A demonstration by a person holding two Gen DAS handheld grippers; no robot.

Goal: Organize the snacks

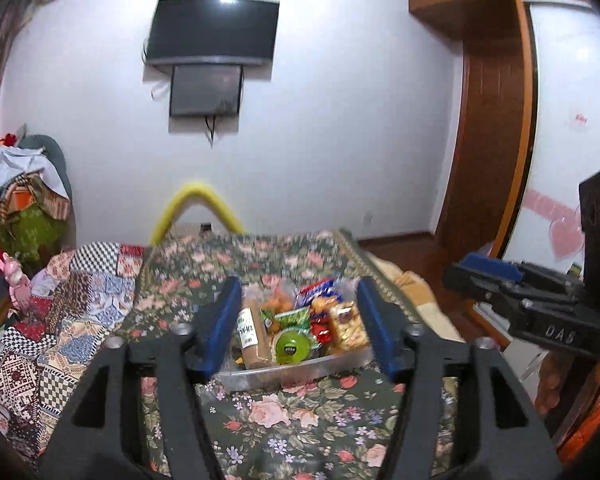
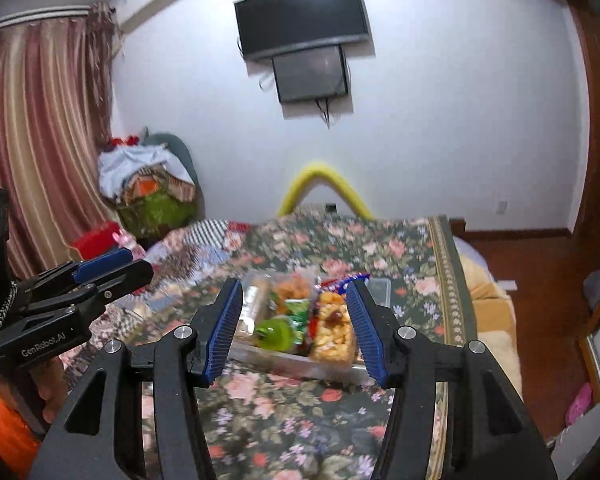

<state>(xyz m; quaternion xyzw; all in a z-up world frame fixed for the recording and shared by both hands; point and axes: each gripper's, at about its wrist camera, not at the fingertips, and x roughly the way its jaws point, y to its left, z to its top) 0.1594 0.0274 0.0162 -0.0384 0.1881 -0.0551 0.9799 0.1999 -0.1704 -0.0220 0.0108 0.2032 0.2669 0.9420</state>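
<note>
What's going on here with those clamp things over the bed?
A person holds a two-finger gripper in each hand, tidying snacks. Both the left gripper and the right gripper are open and hold nothing, raised above the floral bedspread. In front of them sits a clear plastic tray already filled with snacks: a brown tube, a green round cup and a packet of golden puffed pieces. Nothing is being touched.

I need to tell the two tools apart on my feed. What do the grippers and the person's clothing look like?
Both grippers are black angular frames with silver bolts and ribbed blue pads on the jaws. The left gripper reads "GenRobot.AI" on its side and carries a black-and-white braided cord; the right gripper shows raised letters. An orange sleeve shows.
</note>
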